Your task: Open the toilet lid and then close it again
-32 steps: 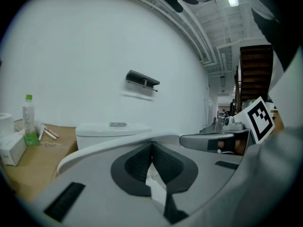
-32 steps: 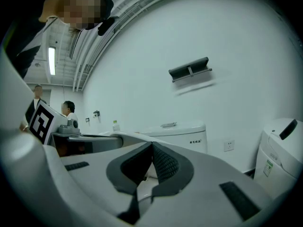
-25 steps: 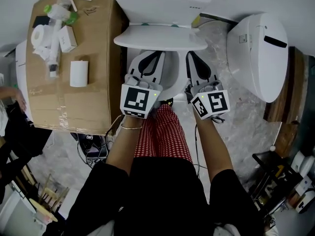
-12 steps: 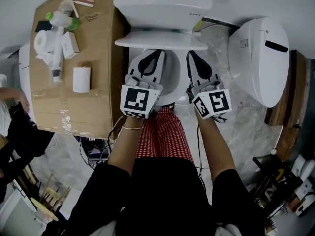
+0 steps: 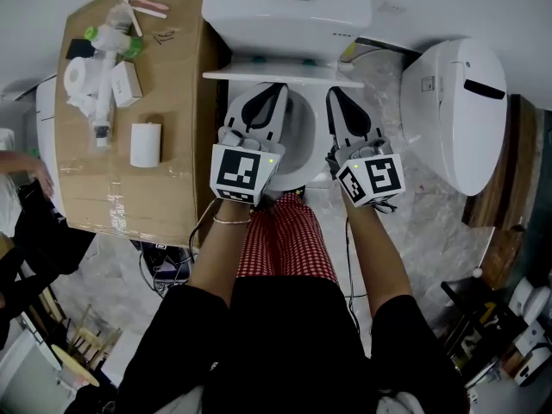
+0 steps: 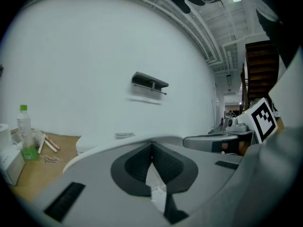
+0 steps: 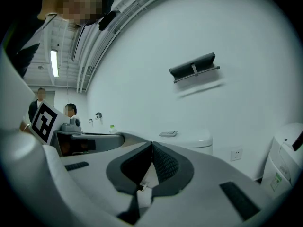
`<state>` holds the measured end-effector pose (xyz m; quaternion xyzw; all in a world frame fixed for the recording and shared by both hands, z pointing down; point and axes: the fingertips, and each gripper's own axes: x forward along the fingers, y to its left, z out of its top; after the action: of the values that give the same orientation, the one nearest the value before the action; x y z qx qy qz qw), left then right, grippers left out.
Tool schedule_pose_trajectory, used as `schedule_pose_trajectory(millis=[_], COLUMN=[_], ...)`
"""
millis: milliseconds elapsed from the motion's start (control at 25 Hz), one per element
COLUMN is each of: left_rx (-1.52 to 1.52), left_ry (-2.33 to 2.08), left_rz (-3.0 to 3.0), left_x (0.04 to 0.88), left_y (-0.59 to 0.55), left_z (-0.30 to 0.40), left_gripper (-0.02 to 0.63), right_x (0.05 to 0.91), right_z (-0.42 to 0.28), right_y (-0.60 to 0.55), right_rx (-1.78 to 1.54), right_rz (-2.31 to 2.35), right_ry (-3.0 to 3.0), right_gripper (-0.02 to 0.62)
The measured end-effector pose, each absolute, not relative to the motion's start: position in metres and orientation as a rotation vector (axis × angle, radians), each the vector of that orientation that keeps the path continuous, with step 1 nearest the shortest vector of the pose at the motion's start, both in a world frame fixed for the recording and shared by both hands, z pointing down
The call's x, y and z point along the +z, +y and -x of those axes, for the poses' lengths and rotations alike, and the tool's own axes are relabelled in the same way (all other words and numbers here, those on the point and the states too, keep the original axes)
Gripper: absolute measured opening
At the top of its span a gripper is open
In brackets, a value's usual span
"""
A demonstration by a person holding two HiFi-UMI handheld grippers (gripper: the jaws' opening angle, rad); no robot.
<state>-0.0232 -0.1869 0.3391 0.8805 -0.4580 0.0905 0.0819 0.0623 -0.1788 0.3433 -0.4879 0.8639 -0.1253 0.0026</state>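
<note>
We see the glossy white toilet lid [image 5: 283, 75] standing upright against the boxy tank [image 5: 287, 7]. Only its thin curved edge shows, above the open oval bowl [image 5: 304, 136]. The left gripper [image 5: 273, 90] and right gripper [image 5: 333, 96] have their dark ribbed pads [image 6: 135, 167] pressed together at the tips, pinching nothing we can make out. Both point at that edge from just below; whether they touch it we cannot tell. A cardboard-topped bench [image 5: 164, 188] crowds the left side and a smooth rounded white unit [image 5: 453, 102] the right, with veined stone floor [image 5: 431, 222] between.
</note>
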Motion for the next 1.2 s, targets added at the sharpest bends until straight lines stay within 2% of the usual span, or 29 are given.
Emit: schedule_pose_trajectory(millis=[1200], left_rx=[0.206], left_ry=[-1.443], left_rz=[-2.566], left_x=[0.323], left_y=[-0.253], left_z=[0.015], left_gripper=[0.006], right_x=[0.329], right_z=[-0.065], right_y=[-0.243], right_rx=[-0.355], right_rz=[1.379], right_ry=[2.729], right_gripper=[0.020])
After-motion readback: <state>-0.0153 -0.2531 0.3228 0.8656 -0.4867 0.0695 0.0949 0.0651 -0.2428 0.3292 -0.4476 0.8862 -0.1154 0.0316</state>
